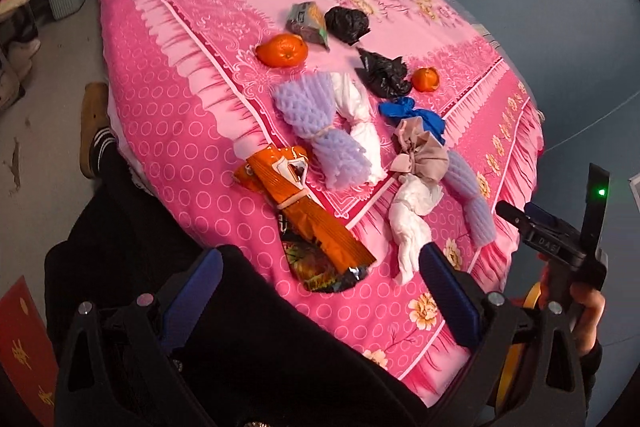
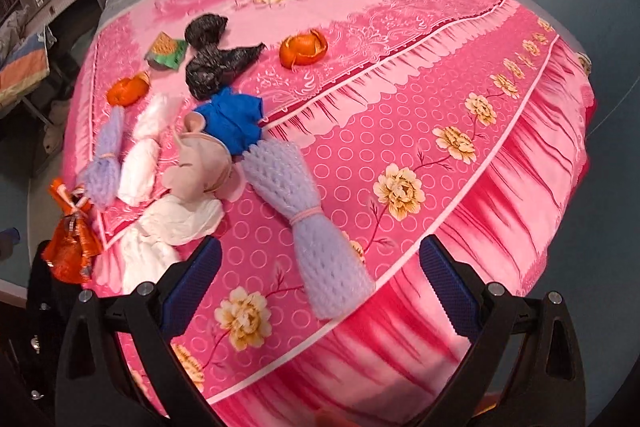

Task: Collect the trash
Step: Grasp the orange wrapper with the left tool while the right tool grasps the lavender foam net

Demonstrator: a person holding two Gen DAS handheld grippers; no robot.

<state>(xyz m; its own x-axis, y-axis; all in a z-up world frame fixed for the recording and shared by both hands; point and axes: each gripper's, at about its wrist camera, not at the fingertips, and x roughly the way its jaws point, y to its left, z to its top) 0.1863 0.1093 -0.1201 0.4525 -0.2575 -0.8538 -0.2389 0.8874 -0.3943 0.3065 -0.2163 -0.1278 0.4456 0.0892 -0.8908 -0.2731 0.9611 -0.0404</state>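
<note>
Both grippers, left (image 1: pixel 320 291) and right (image 2: pixel 320 281), hover jaws spread, empty; orange wrapper (image 1: pixel 310 223) at left's twelve o'clock, purple net (image 2: pixel 310 223) at right's.

Both wrist cams look down across pink bedspread (image 1: pixel 168 131) from near edge, sharing probably the same trash pile.

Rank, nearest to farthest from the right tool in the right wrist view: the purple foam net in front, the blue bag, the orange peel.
From the right tool:
1. Purple foam net, directly ahead between the fingers, near the bed's edge.
2. Blue bag, farther in, left of centre.
3. Orange peel, farthest, up the bedspread.
</note>
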